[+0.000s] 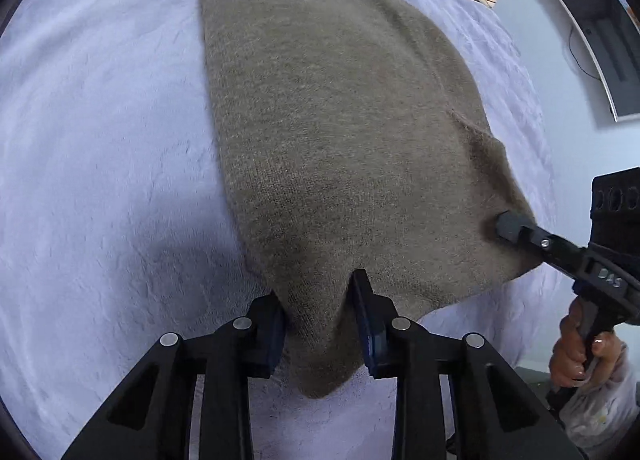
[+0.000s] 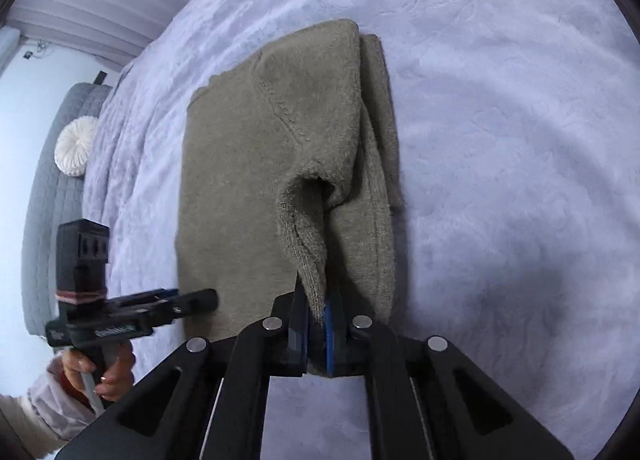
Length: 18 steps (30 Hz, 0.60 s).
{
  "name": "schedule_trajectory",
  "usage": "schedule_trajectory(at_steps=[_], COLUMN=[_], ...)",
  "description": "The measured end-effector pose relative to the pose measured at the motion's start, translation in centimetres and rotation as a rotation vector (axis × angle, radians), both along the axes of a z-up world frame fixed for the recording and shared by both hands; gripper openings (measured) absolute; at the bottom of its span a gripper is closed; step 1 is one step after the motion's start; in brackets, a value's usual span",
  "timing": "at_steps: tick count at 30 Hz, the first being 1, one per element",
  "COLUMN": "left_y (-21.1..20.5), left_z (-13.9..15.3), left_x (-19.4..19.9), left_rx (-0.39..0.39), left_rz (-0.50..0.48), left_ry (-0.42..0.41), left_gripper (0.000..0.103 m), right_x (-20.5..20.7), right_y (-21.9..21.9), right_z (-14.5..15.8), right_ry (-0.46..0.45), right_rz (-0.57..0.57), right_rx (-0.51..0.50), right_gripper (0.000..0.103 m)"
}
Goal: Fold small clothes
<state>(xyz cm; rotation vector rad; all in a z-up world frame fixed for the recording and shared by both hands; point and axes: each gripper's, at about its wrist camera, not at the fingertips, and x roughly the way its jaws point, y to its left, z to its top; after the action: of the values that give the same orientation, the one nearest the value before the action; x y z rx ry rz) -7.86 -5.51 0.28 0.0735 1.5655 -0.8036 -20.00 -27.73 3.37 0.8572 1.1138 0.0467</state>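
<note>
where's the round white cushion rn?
Right wrist view only, far left: the round white cushion leans on the grey quilted headboard at the edge of the lilac blanket, beyond the olive sweater.

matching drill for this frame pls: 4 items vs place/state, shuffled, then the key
1. left gripper
2. right gripper
3. olive knit sweater
4. round white cushion

a. lies partly folded on the lavender blanket
b. rests against the grey headboard
c. shut on a thin sweater edge, pads nearly meeting
d. jaws wide apart, with a bunched sweater corner between them

Pairs: 1-d, 2-c, 3-a, 4-b
</note>
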Motion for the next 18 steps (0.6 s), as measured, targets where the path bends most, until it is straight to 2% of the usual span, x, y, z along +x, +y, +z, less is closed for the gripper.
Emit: schedule_trajectory(at_steps=[2,4,7,9,10,11,12,15,18], left_y=[0.5,1.2,1.9,2.1,2.4,2.6,2.8,4.2,4.7], left_z=[0.6,0.5,0.1,0.1,0.4,0.6,1.0,2.3,3.8], left_x=[-0.2,-0.3,-0.6,-0.6,-0.6,-0.4,-0.4,-0.4,0.4], left_rx=[-0.009,-0.003,0.000,0.003,0.002,0.009,0.029,0.063,0.081], left_rz=[-0.038,-0.058,-0.076,-0.063,-0.051,-0.040,-0.028,0.010,0.055], left_ry=[-0.029,-0.040,-0.055,-0.050,-0.057,-0.072,-0.095,-0.161,-0.223], left_gripper=[0.027,0.027,0.027,0.028,0.028,0.036,0.049,0.051,0.051], right_x=[-1.0,-2.4,-4.1,-5.3,-5.8,-6.1,-6.1,-5.9,-5.3], right_y=[0.0,-0.4,-1.4,-2.3,-2.5,-2.5,-2.4,-2.1,-2.5], right_z=[1.3,1.0,-3.0,-5.0,-4.8,-4.4,-3.9,-1.7,1.2], right_ry=[-0.062,-0.028,0.109,0.114,0.104,0.102,0.108,0.152,0.099], right_rz=[-0.022,-0.056,-0.091,-0.146,-0.171,-0.181,-0.181,-0.193,-0.193], right_rx=[0.071,0.083,0.045,0.139,0.156,0.138,0.107,-0.046,-0.135], right_gripper=[0.006,0.006,0.006,0.003,0.004,0.004,0.004,0.021,0.021])
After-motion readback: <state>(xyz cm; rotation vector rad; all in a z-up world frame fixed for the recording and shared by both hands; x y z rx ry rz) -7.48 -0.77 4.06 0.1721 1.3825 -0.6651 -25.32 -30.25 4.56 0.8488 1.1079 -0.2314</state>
